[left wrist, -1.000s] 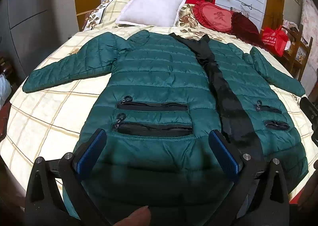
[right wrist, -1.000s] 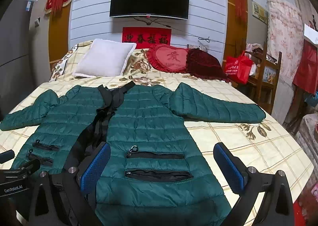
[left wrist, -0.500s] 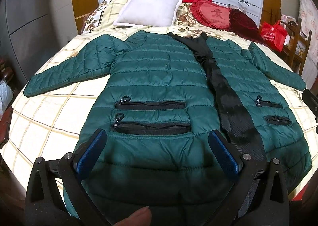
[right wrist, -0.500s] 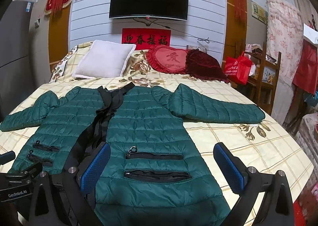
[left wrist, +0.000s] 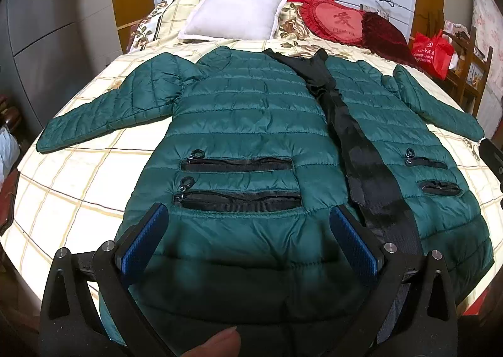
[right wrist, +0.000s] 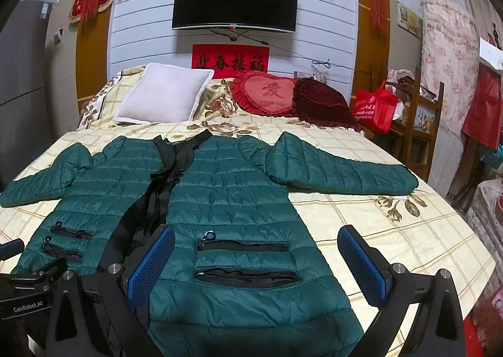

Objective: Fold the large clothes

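From my left wrist camera, my left gripper [left wrist: 248,237] hangs spread wide and empty over the hem of the green puffer jacket [left wrist: 251,124], which lies front-up and flat on the bed [left wrist: 63,193], sleeves spread, collar toward the white pillow [left wrist: 232,13]. It looks light, puffy and slick, so I expect a thin pinch to slip. I'd bite deep into the hem corner nearest me.

From my right wrist camera, my right gripper [right wrist: 256,262] is equally wide with nothing in it, over the jacket's other hem corner, the far sleeve cuff [right wrist: 405,181] well away from the pillow. The black lining strip [right wrist: 157,193] looks slickest, so I'd avoid it.
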Demonstrator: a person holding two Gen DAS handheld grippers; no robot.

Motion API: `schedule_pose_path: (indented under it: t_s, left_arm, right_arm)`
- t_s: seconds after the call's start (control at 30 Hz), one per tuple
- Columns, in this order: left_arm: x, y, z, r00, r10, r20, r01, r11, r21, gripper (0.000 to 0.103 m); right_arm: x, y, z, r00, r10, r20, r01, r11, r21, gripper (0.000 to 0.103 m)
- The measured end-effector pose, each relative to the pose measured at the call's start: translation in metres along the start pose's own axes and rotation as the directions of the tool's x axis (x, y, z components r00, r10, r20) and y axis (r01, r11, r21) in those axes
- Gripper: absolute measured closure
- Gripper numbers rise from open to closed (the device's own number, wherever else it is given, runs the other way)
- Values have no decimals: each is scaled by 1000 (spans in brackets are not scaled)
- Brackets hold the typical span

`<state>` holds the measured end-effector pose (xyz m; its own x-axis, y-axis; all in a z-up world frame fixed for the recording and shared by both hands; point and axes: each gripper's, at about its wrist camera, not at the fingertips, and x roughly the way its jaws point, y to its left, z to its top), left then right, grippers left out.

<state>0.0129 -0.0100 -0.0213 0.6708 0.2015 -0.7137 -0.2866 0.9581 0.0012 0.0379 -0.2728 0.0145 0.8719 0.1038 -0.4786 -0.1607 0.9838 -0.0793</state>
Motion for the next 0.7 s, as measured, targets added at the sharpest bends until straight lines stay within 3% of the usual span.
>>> schedule_pose_path:
  t_s: [0.7]
  left_arm:
    - [-3,-1,-1,1000,-7,4,7,1000,2,0]
  right_arm:
    - [-4,-1,0,1000,-5,8,4,1000,3,0]
